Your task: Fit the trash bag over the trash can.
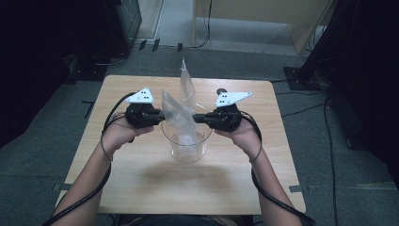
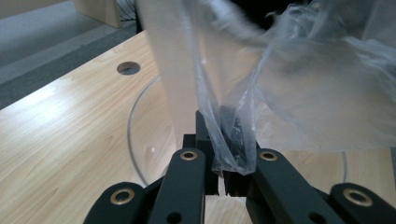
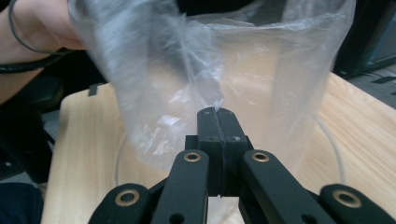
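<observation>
Evidently the clear plastic bag (image 1: 181, 110) was being fitted into the transparent round container (image 1: 186, 141) as a liner: its lower part hung down inside the container while its upper edges rose above the rim, one flap standing tall toward the far side. It sat near the middle of the wooden table (image 1: 141, 183), directly between the two tools. The left gripper (image 1: 159, 114) was clenched on the bag's left edge, a bunched fold of film pinched between its pads (image 2: 233, 140). The right gripper (image 1: 197, 117) had its jaws pressed together on the opposite edge, film caught at the tips (image 3: 218, 119). Holding both sides at once probably served to spread the mouth over the rim.
</observation>
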